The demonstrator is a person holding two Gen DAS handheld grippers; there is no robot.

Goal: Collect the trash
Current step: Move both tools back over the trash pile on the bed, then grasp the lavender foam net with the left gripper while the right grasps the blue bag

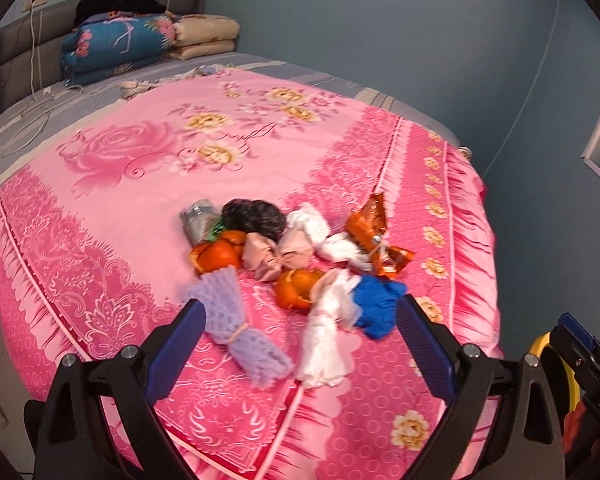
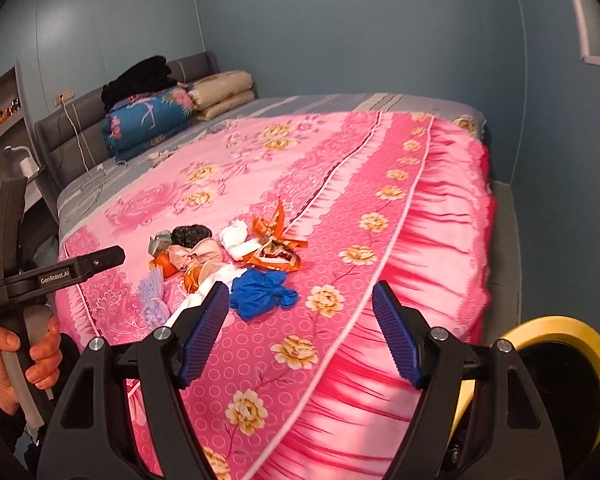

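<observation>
A pile of trash lies on the pink floral bedspread (image 1: 112, 208): a purple mesh wad (image 1: 236, 328), a white tissue bundle (image 1: 324, 344), a blue wad (image 1: 376, 304), orange peels (image 1: 216, 254), pink wads (image 1: 276, 256), an orange wrapper (image 1: 374, 232), a dark wad (image 1: 254, 216). My left gripper (image 1: 300, 320) is open, its jaws either side of the near end of the pile, above it. My right gripper (image 2: 298, 306) is open and empty, just right of the blue wad (image 2: 260, 290). The left gripper's body shows at the left of the right wrist view (image 2: 52, 276).
A yellow-rimmed bin (image 2: 560, 368) stands off the bed's near right corner; it also shows in the left wrist view (image 1: 540, 350). Folded quilts (image 1: 120, 46) are stacked at the headboard. Cables (image 1: 36, 108) lie at the bed's far left. Blue walls surround the bed.
</observation>
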